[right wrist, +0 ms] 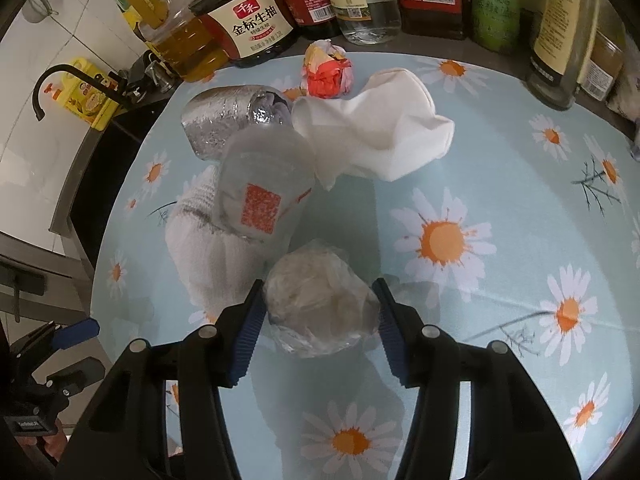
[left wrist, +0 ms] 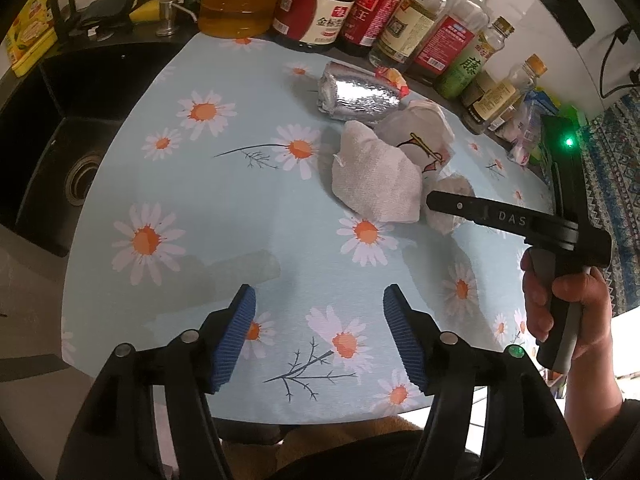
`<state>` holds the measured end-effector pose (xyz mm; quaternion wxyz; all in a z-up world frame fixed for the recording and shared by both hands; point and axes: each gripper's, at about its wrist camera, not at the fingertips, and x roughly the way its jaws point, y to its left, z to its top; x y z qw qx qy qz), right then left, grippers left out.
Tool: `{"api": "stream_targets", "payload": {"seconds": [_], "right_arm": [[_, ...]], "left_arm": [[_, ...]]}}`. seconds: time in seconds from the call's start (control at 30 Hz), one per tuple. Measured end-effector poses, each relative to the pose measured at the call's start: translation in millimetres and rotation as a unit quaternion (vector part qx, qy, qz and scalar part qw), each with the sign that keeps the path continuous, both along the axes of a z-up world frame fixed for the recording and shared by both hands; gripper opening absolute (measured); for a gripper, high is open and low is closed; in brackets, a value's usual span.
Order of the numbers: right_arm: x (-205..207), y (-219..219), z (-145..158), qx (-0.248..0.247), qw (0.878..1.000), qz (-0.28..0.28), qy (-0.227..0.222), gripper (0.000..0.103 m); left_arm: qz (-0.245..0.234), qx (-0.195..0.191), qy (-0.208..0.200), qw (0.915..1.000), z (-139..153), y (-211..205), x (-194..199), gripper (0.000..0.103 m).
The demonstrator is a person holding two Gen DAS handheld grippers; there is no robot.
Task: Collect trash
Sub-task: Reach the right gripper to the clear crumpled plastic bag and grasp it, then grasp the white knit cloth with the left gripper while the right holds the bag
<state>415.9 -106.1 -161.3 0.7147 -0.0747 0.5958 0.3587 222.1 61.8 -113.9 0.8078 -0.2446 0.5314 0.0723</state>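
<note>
Several pieces of trash lie on the daisy tablecloth (left wrist: 200,208). A crumpled clear plastic ball (right wrist: 320,308) sits between the open jaws of my right gripper (right wrist: 318,292), which is not closed on it. Beyond it lie a clear plastic cup with a red code (right wrist: 262,192), a white knitted cloth (right wrist: 200,248), a silver foil bag (right wrist: 224,120), a white crumpled napkin (right wrist: 380,136) and a red-orange paper wad (right wrist: 328,70). My left gripper (left wrist: 320,304) is open and empty above the cloth, short of the white cloth (left wrist: 376,184) and foil bag (left wrist: 360,96). The right gripper body (left wrist: 560,232) shows at right.
A row of sauce and oil bottles (left wrist: 320,12) lines the table's far edge. A black sink (left wrist: 60,140) with faucet lies left of the table. A yellow box (right wrist: 88,96) stands by the sink. Packets (left wrist: 528,136) sit at the far right.
</note>
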Motion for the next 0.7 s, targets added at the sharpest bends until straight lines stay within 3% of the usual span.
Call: {"api": "stream_targets", "payload": {"seconds": [0.43,0.53,0.7], "right_arm": [[-13,-40,14,0.01,0.999,-0.045,-0.005,0.054],[-15,-51,17,0.016,0.998,-0.058,-0.003,0.054],[-21,-68,21,0.023,0.997,-0.075,-0.001,0.054]], "left_arm": [[-0.056,0.01,-0.009,0.9983,6,-19,22,0.065],[-0.067,0.016,-0.01,0.9976,7,-22,29,0.074],[-0.091,0.02,-0.011,0.9956,7,-27,46,0.076]]}}
